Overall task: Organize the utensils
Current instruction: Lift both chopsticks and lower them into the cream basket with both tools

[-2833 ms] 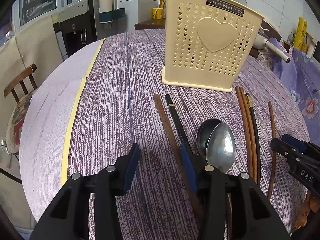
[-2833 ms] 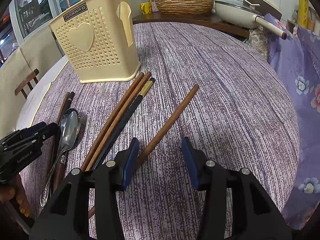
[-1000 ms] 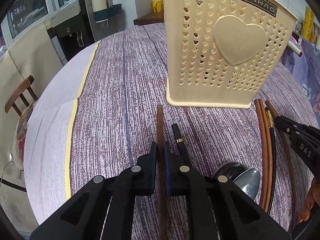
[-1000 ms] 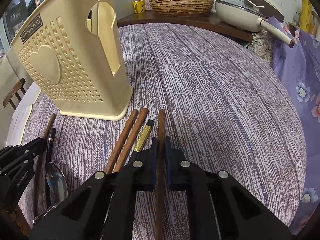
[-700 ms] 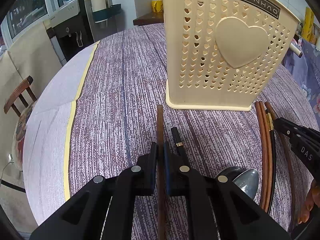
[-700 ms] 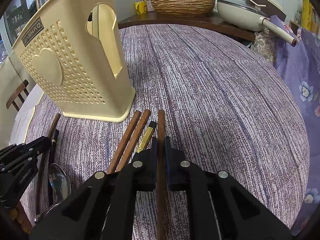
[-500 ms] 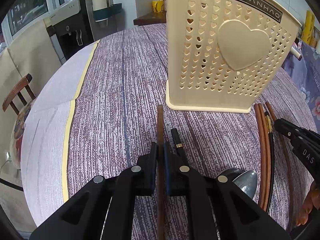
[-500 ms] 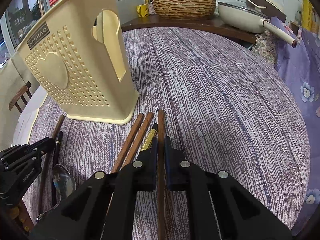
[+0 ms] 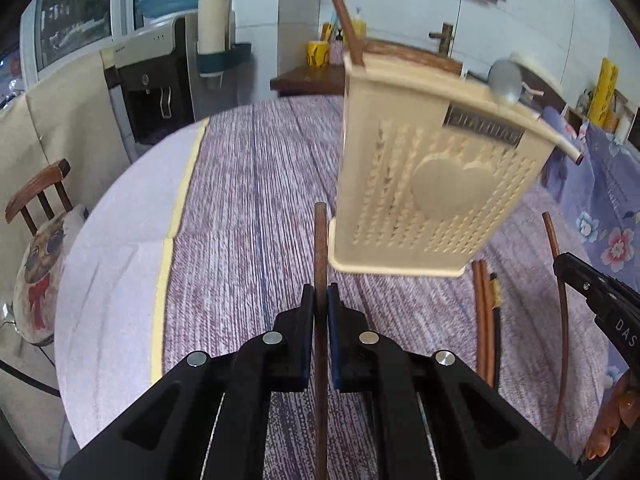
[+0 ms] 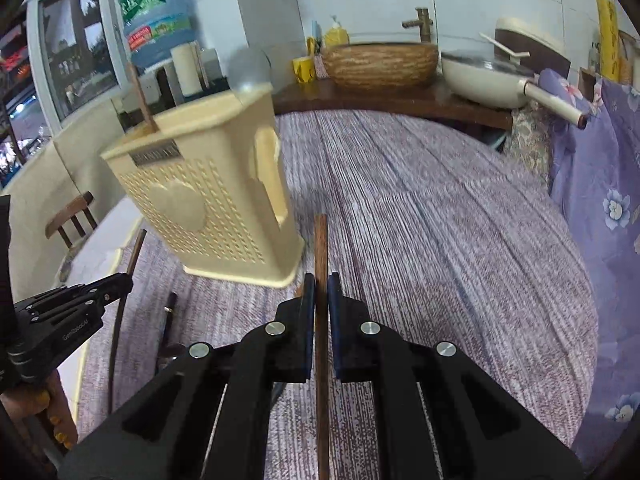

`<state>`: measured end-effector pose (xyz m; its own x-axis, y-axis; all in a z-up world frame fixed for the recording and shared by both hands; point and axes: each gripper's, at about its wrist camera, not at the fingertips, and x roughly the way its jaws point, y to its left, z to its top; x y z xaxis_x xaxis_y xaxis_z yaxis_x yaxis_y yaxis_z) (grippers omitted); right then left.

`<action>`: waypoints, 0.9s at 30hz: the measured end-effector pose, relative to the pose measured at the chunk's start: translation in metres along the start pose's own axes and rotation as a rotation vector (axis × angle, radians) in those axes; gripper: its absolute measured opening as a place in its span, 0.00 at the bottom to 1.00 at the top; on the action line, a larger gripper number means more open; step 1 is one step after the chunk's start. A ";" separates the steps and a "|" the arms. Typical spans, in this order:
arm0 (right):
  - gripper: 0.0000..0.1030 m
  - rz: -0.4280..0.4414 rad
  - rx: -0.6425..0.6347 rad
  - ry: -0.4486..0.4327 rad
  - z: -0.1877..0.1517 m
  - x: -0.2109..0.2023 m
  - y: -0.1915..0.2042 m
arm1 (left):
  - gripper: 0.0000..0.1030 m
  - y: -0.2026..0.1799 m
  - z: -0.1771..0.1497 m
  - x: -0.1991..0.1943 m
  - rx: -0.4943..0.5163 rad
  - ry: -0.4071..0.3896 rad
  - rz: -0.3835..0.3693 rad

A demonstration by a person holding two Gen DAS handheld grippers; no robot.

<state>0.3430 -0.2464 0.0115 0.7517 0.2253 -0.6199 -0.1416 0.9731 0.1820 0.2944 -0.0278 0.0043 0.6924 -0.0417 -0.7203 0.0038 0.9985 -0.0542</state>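
Holding one brown wooden chopstick apiece, both grippers hang above a round table w/ a purple streaked cloth (image 9: 248,184). The left gripper (image 9: 321,300) has its blue pads pressed together on a chopstick (image 9: 320,248); the stick runs lengthwise between the jaws, its blunt tip sticking out ahead, aimed fwd and a bit down toward the base of a cream plastic utensil holder (image 9: 436,184). The right gripper (image 10: 321,292) pinches its own chopstick (image 10: 321,248) the same way, long axis in line w/ the fingers, tip toward the cloth just right of the holder (image 10: 208,208). Gripping each stick along the fingers probably lets the person tilt it tip-down into the holder's open top. The holder stands upright, perforated w/ small hearts and a big raised heart on the front; one chopstick (image 9: 344,16) already leans out of its top, and a blurred grey round shape, maybe a spoon bowl, shows at the rim. More chopsticks (image 9: 484,320), two brown and one black w/ a gold band, lie side by side on the cloth right of the holder, pointing at it. Frames are motion-blurred. A wooden chair (image 9: 36,192) sits left of the table.
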 end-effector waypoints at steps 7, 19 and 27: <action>0.07 0.064 -0.025 -0.134 0.017 -0.059 0.005 | 0.08 0.002 0.014 -0.045 -0.016 -0.123 -0.039; 0.07 0.147 -0.031 -0.203 0.031 -0.109 0.005 | 0.08 0.005 0.024 -0.097 -0.024 -0.254 -0.076; 0.07 0.186 -0.046 -0.198 0.032 -0.113 0.008 | 0.08 0.011 0.022 -0.105 -0.033 -0.259 -0.107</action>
<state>0.2775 -0.2657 0.1079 0.8208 0.3907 -0.4166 -0.3146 0.9181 0.2411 0.2376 -0.0118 0.0951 0.8505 -0.1327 -0.5090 0.0667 0.9870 -0.1459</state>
